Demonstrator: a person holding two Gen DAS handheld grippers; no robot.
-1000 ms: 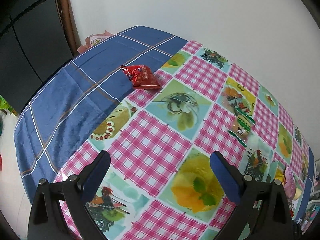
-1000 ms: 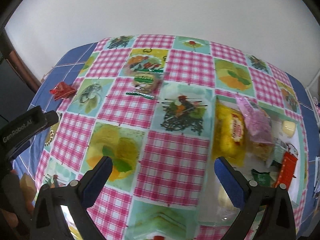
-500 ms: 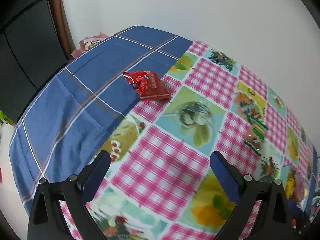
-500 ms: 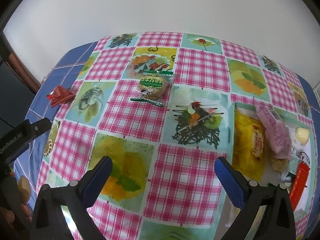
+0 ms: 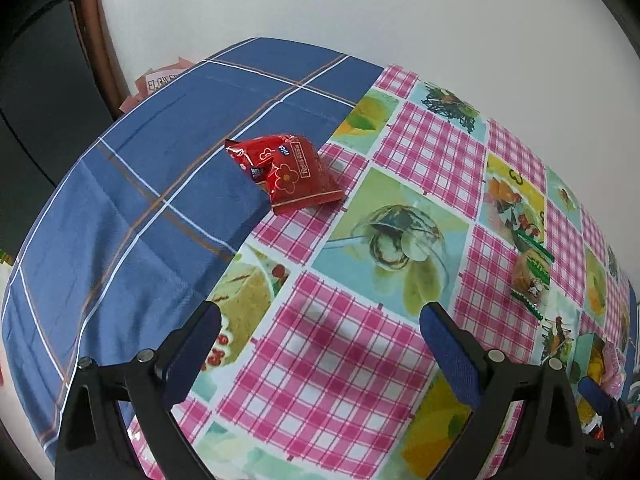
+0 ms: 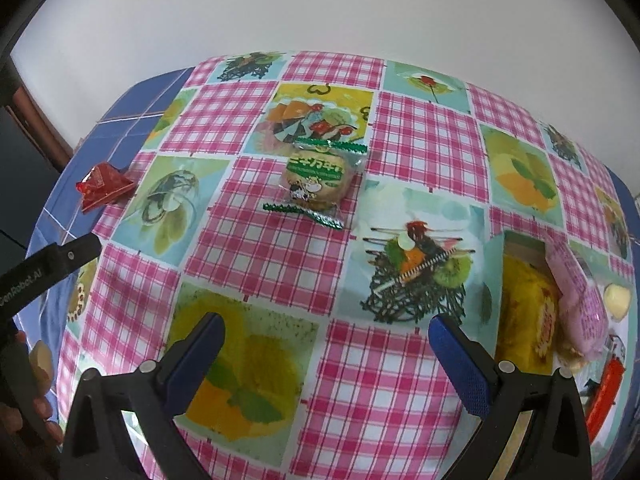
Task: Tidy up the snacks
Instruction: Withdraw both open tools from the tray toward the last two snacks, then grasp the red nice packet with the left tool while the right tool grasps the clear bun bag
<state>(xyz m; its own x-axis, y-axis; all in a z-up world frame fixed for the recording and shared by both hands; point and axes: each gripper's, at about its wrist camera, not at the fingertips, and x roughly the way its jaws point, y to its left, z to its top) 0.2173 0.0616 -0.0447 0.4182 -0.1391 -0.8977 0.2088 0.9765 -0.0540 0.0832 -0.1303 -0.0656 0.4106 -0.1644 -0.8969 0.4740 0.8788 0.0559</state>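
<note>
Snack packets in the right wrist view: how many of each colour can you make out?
Red: 2, the red packet at the blue cloth's edge and the red-orange packet at far right
Green-trimmed clear: 1, the biscuit packet
Yellow: 1
Pink: 1
Total: 5

Table against a plain white wall, two cloths layered.

White wall (image 6: 320, 12) bare, evenly lit, soft daylight. Table covered by blue plaid cloth (image 5: 168, 184); over it a glossy pink-check oilcloth (image 6: 280, 248) with fruit and dessert panels, showing faint glare. Left of the table a reddish-brown wooden frame (image 5: 98, 36) stands upright beside a dark panel (image 5: 36, 92). Pink paper with partial lettering (image 5: 160, 80) pokes out behind the table's far left edge.
</note>
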